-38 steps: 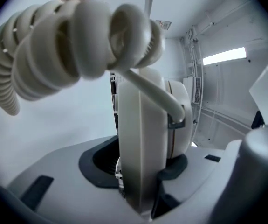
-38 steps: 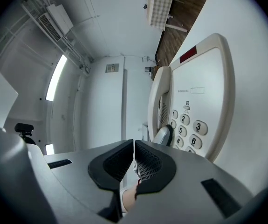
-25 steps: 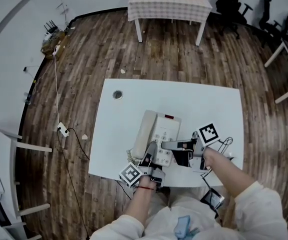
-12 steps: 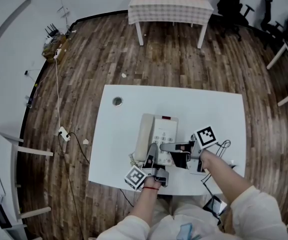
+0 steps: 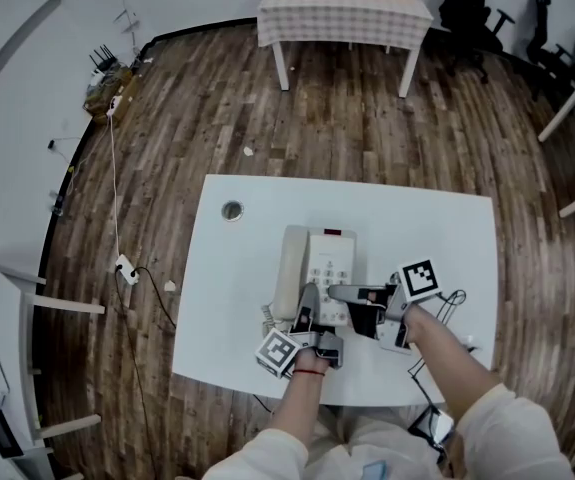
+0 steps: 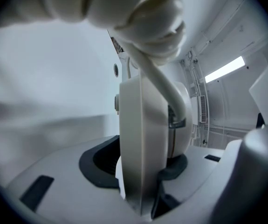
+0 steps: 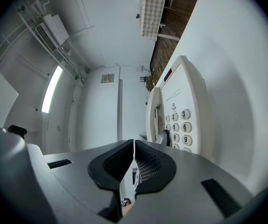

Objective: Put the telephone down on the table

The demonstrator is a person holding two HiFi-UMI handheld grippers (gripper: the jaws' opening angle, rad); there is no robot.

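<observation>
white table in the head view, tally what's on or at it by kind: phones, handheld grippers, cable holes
telephone: 1
grippers: 2 (left gripper, claw shut on the telephone; right gripper, claw shut on nothing)
cable hole: 1
total: 4
</observation>
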